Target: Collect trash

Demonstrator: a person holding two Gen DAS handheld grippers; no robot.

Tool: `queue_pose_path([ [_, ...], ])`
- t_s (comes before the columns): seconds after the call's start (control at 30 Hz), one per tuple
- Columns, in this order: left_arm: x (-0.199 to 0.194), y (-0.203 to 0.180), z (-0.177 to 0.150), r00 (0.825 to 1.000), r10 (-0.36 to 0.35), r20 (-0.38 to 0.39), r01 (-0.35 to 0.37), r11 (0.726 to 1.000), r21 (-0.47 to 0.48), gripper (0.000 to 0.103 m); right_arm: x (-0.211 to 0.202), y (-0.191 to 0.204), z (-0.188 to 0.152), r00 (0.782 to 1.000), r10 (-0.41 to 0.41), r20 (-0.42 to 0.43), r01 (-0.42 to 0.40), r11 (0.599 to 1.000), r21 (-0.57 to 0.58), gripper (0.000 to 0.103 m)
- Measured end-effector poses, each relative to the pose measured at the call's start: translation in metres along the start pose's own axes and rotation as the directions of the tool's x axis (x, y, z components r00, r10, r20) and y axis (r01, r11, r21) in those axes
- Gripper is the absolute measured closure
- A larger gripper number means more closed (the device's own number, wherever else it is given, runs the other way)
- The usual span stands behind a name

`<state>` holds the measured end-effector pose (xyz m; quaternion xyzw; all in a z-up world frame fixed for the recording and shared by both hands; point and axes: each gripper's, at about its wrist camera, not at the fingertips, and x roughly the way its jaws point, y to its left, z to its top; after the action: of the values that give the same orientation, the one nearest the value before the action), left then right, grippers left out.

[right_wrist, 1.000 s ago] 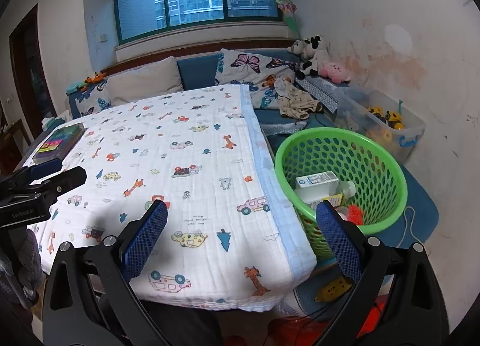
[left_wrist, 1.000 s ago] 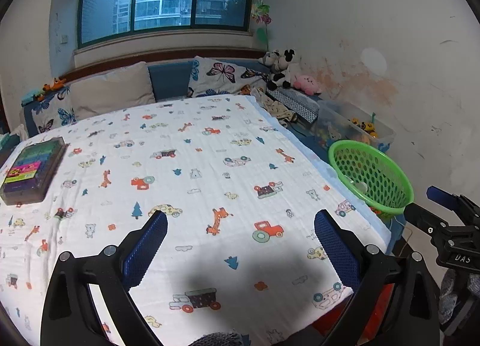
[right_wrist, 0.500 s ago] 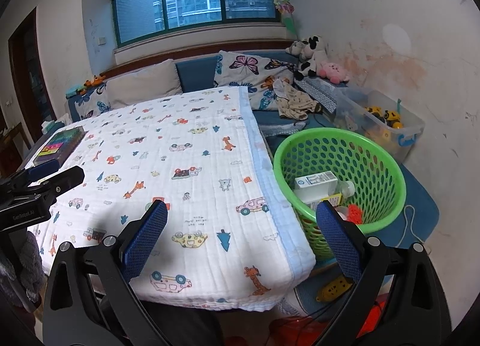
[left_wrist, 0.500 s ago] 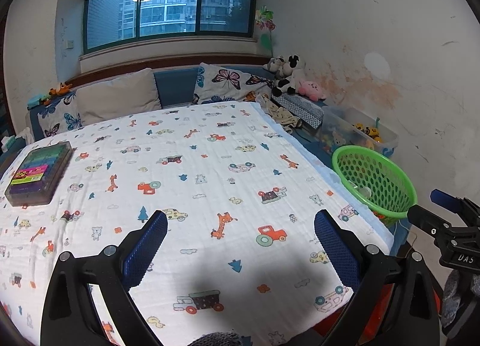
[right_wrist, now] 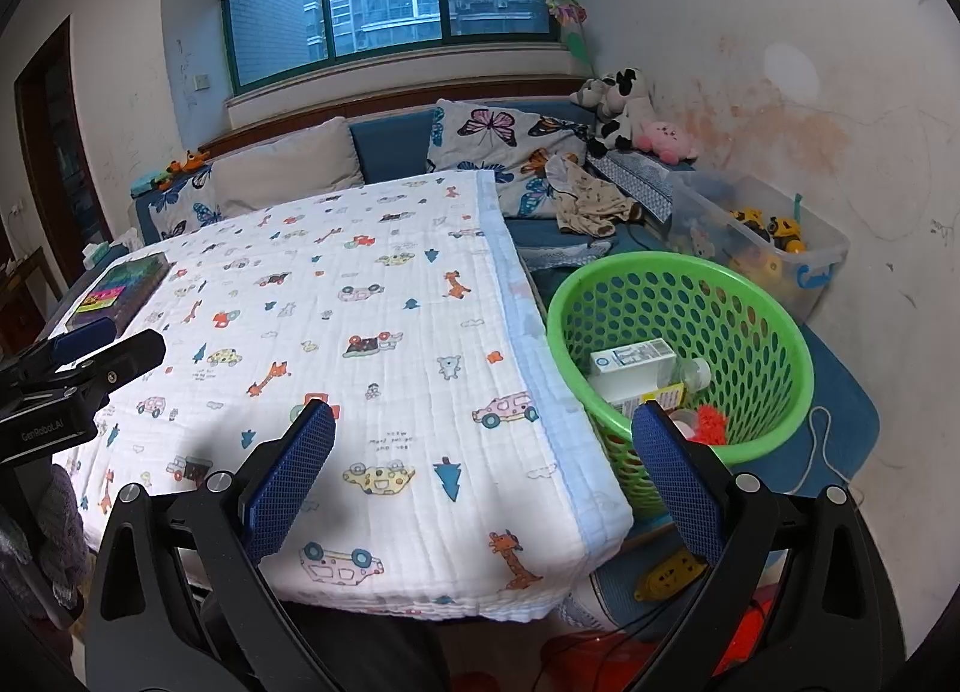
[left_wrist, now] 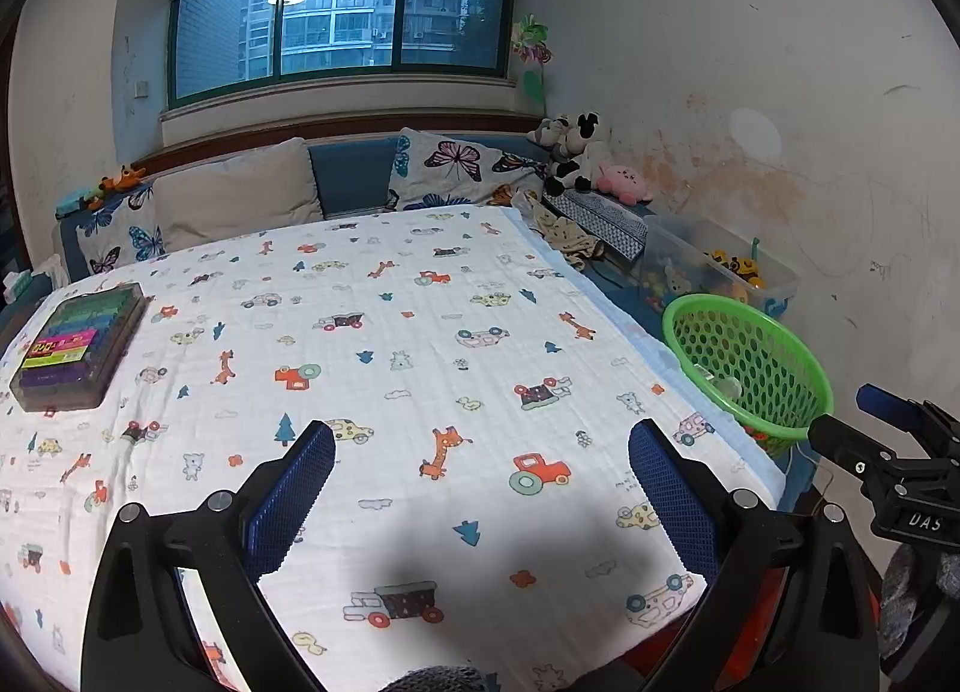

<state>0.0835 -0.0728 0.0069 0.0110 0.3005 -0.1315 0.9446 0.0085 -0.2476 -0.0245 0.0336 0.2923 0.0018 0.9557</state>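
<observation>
A green mesh basket point(right_wrist: 774, 326) stands on the floor right of the table, also in the left wrist view as the basket point(left_wrist: 750, 356). Inside lie a white carton point(right_wrist: 630, 365), a clear bottle point(right_wrist: 690, 374), a yellow pack point(right_wrist: 657, 395) and a red fuzzy scrap point(right_wrist: 711, 425). My left gripper point(left_wrist: 480, 464) hovers open over the near part of the cartoon-print cloth point(left_wrist: 390, 368), nothing between its fingers. My right gripper point(right_wrist: 483, 452) is open above the cloth's near right corner, its right finger point(right_wrist: 675, 476) in front of the basket.
A dark box of coloured pens point(left_wrist: 72, 347) lies at the cloth's left edge. Behind the table are a sofa with pillows point(left_wrist: 234, 200), plush toys point(left_wrist: 576, 158) and a clear toy bin point(right_wrist: 768, 242). Cables and a yellow item point(right_wrist: 669, 572) lie on the blue mat.
Both views have drawn back and risen slightly, so the table and basket look a little farther. Both grippers stay open and hold nothing.
</observation>
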Motion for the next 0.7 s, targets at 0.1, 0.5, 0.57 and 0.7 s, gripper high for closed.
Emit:
queue_pose_path([
  [0.1,0.0003,0.0,-0.0001,1.0,-0.001,-0.002,0.001,1.0,0.001,0.008,0.0002,0.0002,-0.0005,1.0,0.0,0.0,0.0,1.0,0.002,0.005],
  [0.5,-0.0004,-0.0005,-0.0009,1.0,0.003,0.003,-0.003,1.0,-0.003,0.008,0.0012,0.005,-0.0041,1.0,0.005,0.001,-0.005,1.0,-0.004,0.005],
  [0.57,-0.0008,-0.0003,-0.0007,1.0,0.003,0.004,-0.003,1.0,-0.006,0.008,0.0015,0.006,-0.0042,1.0,0.008,0.001,-0.008,1.0,-0.005,0.005],
  [0.7,-0.0008,0.0001,-0.0006,1.0,0.005,0.005,-0.005,1.0,-0.006,0.008,0.0009,0.0078,-0.0036,1.0,0.01,0.001,-0.01,1.0,-0.008,0.005],
])
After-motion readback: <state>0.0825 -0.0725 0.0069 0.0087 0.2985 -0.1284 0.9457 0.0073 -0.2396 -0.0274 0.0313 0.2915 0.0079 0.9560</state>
